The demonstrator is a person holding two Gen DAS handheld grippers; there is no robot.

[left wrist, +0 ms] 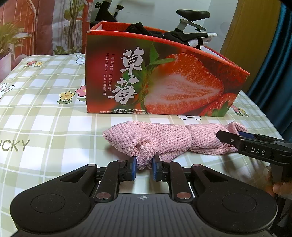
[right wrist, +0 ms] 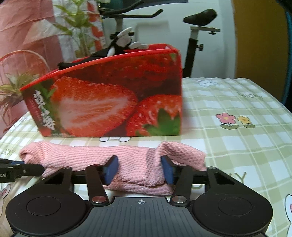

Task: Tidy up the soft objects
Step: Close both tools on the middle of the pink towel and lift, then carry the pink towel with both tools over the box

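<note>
A green-and-white checked tablecloth (left wrist: 45, 113) printed with small flowers, rabbits and the word LUCKY covers the table. Behind the table stands a black exercise bike with a padded black saddle (left wrist: 193, 13) and curved handlebars (right wrist: 131, 15). A leafy green potted plant (right wrist: 73, 27) rises at the back left, in front of a pink-red patterned curtain (left wrist: 27, 23). A yellow-brown wooden door (right wrist: 259, 40) shows at the right.

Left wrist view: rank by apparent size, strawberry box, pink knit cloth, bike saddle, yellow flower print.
1. strawberry box
2. pink knit cloth
3. bike saddle; farther back, so true size unsure
4. yellow flower print
</note>
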